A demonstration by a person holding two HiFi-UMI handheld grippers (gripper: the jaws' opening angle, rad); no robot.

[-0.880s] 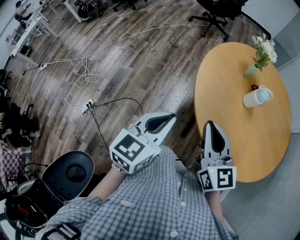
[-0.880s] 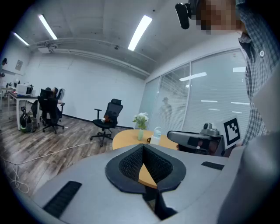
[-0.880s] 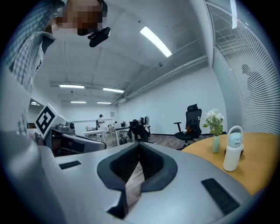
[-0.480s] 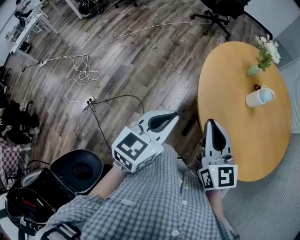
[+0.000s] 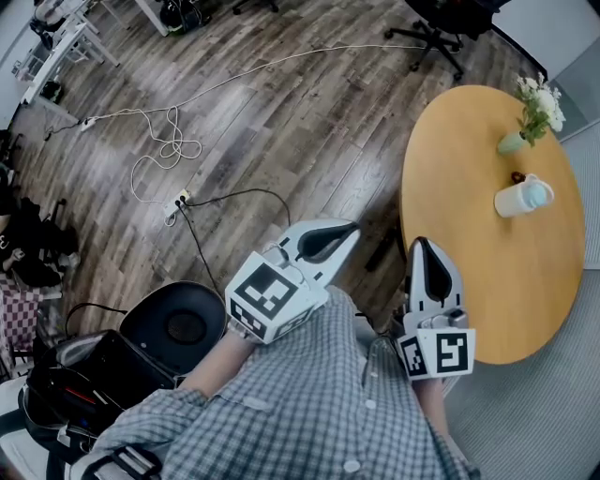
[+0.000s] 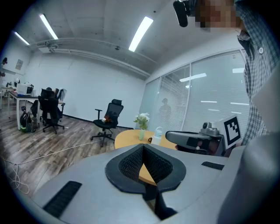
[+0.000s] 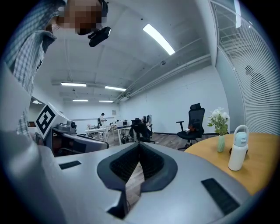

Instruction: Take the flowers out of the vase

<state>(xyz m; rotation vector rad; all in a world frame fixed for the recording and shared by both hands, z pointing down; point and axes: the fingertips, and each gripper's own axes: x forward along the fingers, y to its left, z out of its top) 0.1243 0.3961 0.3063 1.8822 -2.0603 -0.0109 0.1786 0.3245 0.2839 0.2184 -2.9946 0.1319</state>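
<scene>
White flowers [image 5: 540, 97] stand in a small pale green vase [image 5: 511, 142] at the far side of a round wooden table [image 5: 478, 281]. They also show in the left gripper view, flowers [image 6: 141, 119] in vase [image 6: 141, 134], and in the right gripper view, flowers [image 7: 218, 117] in vase [image 7: 221, 143]. My left gripper [image 5: 350, 228] is shut and empty, held over the floor left of the table. My right gripper [image 5: 417, 247] is shut and empty at the table's near edge. Both are far from the vase.
A white bottle with a blue cap [image 5: 520, 197] stands on the table near the vase. A black office chair [image 5: 441, 28] sits beyond the table. Cables [image 5: 169, 141] and a power strip [image 5: 174, 214] lie on the wood floor. A black seat [image 5: 178, 328] and bag [image 5: 75, 394] are at lower left.
The head view has shifted a little: table and vase sit slightly further right, and the black seat at lower left has come further into view. Both grippers stay shut in place.
</scene>
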